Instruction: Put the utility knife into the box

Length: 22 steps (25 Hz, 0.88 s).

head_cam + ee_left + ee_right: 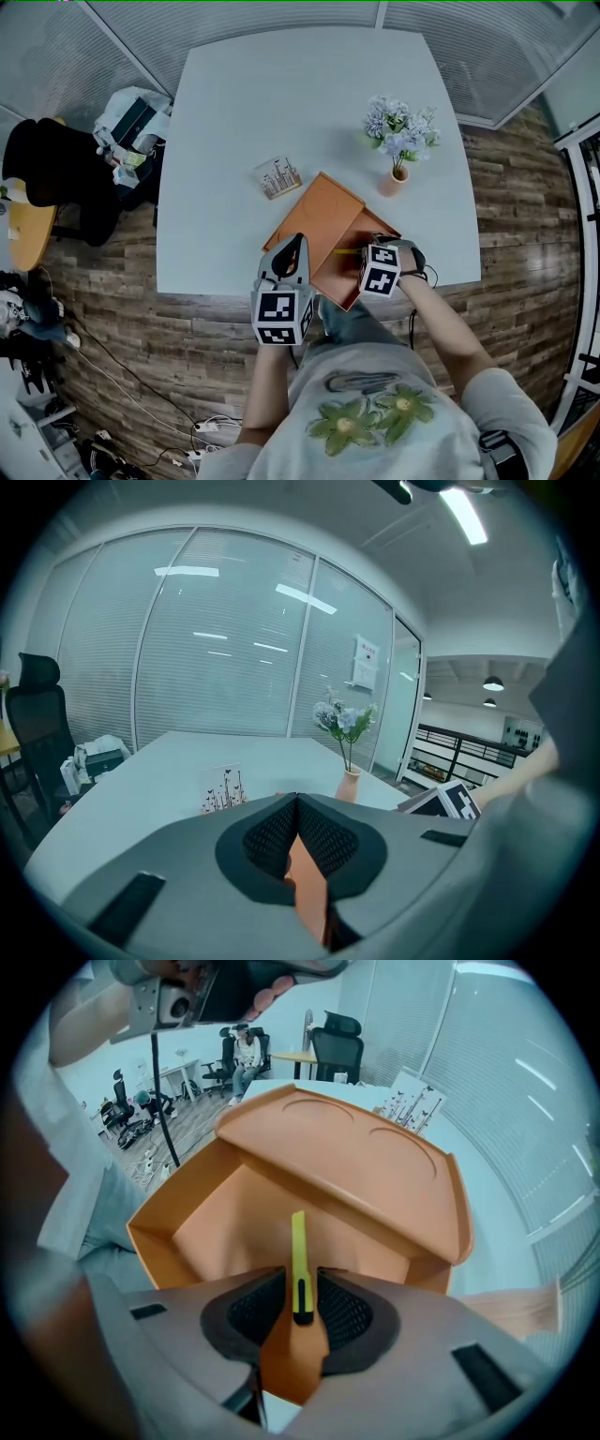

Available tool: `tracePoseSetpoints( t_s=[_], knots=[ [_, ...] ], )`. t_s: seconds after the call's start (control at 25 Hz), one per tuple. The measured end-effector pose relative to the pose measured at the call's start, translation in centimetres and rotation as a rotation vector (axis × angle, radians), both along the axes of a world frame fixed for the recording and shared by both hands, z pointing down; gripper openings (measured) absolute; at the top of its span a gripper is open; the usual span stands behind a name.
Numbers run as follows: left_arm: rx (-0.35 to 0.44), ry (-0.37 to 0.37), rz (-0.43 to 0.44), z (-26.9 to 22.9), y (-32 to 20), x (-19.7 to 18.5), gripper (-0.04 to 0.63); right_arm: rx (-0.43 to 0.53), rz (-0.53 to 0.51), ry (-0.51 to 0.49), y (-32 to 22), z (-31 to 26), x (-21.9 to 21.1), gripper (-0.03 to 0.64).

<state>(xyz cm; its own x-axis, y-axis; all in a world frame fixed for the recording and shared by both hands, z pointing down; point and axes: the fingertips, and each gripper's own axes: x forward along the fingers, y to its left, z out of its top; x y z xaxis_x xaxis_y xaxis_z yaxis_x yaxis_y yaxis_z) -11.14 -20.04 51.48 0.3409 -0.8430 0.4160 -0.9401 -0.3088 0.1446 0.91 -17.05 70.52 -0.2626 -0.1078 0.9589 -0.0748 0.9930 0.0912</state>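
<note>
An orange box [345, 286] lies open at the table's near edge, its lid [314, 214] raised and tilted. In the right gripper view the lid [356, 1157] overhangs the box's inside wall [178, 1232]. A yellow utility knife [298, 1265] with a black slider lies between the jaws of my right gripper [300, 1286], pointing into the box. The pads stand slightly off it on both sides, so this gripper is open. A sliver of the knife [344, 251] shows beside the right gripper [373, 251]. My left gripper [290, 249] is shut on the lid's near-left edge [314, 892].
A small vase of flowers [397, 142] stands on the pale table [281, 84] behind the box, right of a card stand [278, 177]. Off the table's left side are a black chair [47, 173] and bags [131, 122]. Cables lie on the wooden floor.
</note>
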Motion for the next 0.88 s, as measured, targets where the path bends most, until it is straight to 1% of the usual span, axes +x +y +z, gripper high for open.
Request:
tracePoseSetpoints(
  t_s=[0.12,0.28,0.56,0.76,0.84,0.88],
  knots=[
    [0.009,-0.002,0.002,-0.5,0.0,0.0,0.0,-0.001,0.048,-0.063,-0.2,-1.6,-0.3,0.112],
    [0.028,-0.002,0.005,-1.3,-0.2,-0.2,0.0,-0.01,0.166,-0.201,-0.7,-4.6,-1.0,0.112],
    [0.059,-0.001,0.008,-2.6,-0.2,-0.4,0.0,0.052,0.362,-0.448,-2.1,-10.6,-1.0,0.112],
    [0.08,0.006,0.022,-3.6,0.1,0.2,0.0,0.096,0.43,-0.579,-2.1,-14.8,-1.1,0.112],
    [0.087,0.008,0.027,-4.0,0.3,0.4,0.001,0.103,0.467,-0.648,-2.0,-16.5,-1.0,0.082],
    [0.09,0.009,0.029,-4.2,0.4,0.6,0.001,0.105,0.487,-0.687,-2.0,-17.4,-1.0,0.08]
  ],
)
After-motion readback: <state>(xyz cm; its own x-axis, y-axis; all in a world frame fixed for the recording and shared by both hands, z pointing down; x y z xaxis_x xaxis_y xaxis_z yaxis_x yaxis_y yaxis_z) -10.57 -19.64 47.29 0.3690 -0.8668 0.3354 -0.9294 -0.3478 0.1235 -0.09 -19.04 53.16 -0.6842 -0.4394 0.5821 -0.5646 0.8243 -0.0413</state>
